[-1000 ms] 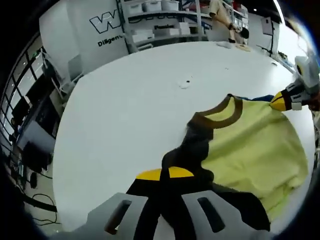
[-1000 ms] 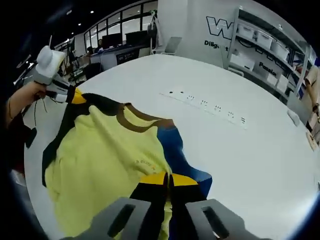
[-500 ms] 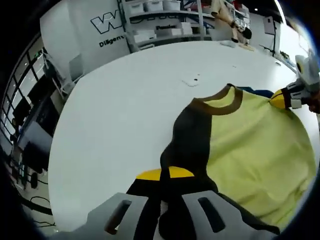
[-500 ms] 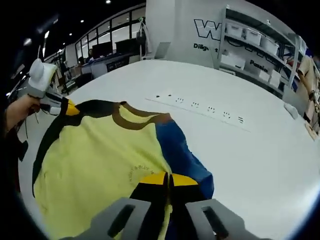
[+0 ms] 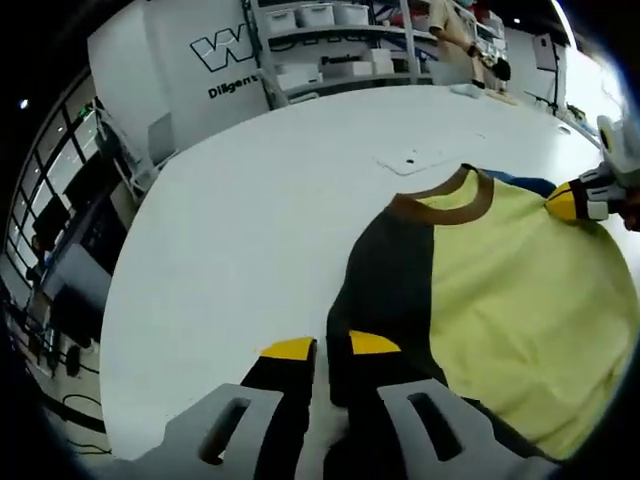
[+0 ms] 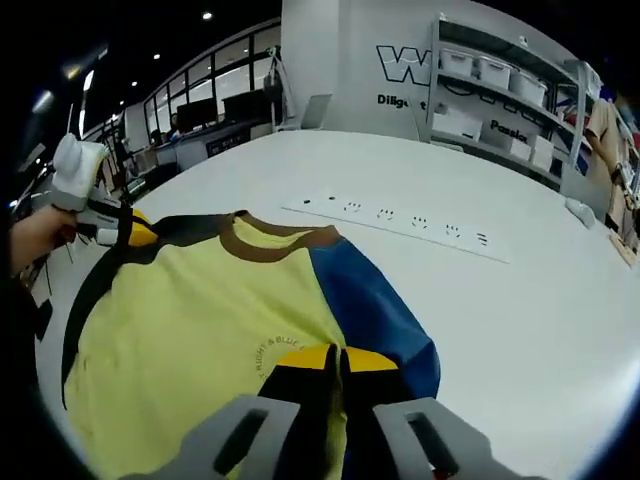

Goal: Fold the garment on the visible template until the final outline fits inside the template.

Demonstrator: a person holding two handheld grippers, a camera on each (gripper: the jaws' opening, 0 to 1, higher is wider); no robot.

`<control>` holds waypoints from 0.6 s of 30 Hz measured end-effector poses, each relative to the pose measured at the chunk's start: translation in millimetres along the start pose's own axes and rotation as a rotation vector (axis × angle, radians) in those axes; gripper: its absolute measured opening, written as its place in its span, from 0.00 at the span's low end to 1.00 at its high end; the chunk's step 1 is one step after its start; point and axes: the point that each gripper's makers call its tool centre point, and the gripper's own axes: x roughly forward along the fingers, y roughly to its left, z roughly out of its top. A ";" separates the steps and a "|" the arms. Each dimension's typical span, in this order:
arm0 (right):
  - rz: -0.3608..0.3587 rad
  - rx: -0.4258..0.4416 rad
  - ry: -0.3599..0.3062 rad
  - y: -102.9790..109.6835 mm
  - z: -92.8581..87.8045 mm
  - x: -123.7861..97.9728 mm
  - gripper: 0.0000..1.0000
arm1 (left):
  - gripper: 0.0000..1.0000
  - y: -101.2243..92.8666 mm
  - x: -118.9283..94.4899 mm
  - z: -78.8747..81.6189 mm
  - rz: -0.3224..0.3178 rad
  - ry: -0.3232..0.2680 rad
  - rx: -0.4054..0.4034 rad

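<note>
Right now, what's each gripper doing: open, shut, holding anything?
Left gripper: slightly open at the dark sleeve; whether it grips is unclear.
Right gripper: shut on the shirt by the blue sleeve.

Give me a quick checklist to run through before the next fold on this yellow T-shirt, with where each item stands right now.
1. T-shirt spread flat on the white table, brown collar showing: ok.
2. Right gripper gripping the blue sleeve, jaws closed on the fabric: ok.
3. Left gripper gripping the black sleeve: not ok, a gap shows between the jaws.
4. Fold template outline visible around the shirt: cannot tell, no outline can be made out.
5. Whole garment on the table: cannot tell, the hem is cut off at the picture's edge.
6. Power strip clear of the shirt: ok, it lies apart beyond the collar.
</note>
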 end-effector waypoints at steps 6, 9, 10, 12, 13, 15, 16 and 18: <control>-0.044 0.003 -0.079 -36.6 72.9 29.0 0.30 | 0.48 51.2 40.9 72.6 0.007 -0.051 -0.017; -0.065 0.043 -0.085 -53.1 85.7 53.9 0.41 | 0.56 69.8 72.9 72.8 0.005 -0.008 -0.025; -0.074 0.074 -0.063 -59.8 79.9 72.5 0.44 | 0.60 77.4 98.9 63.0 -0.005 0.040 -0.029; -0.072 0.100 -0.029 -60.9 69.7 85.2 0.52 | 0.66 80.1 113.2 48.1 -0.014 0.109 -0.045; -0.063 0.102 0.017 -59.6 56.2 97.7 0.55 | 0.67 84.4 126.2 36.5 0.000 0.154 -0.038; -0.034 0.043 0.150 -54.1 19.8 124.1 0.64 | 0.71 84.7 142.3 18.7 0.030 0.211 0.101; -0.028 0.047 0.165 -53.3 14.5 130.6 0.69 | 0.74 85.4 153.7 1.9 0.029 0.262 0.072; -0.016 0.046 0.197 -50.9 5.4 138.2 0.78 | 0.81 90.2 160.4 -8.3 0.033 0.297 0.049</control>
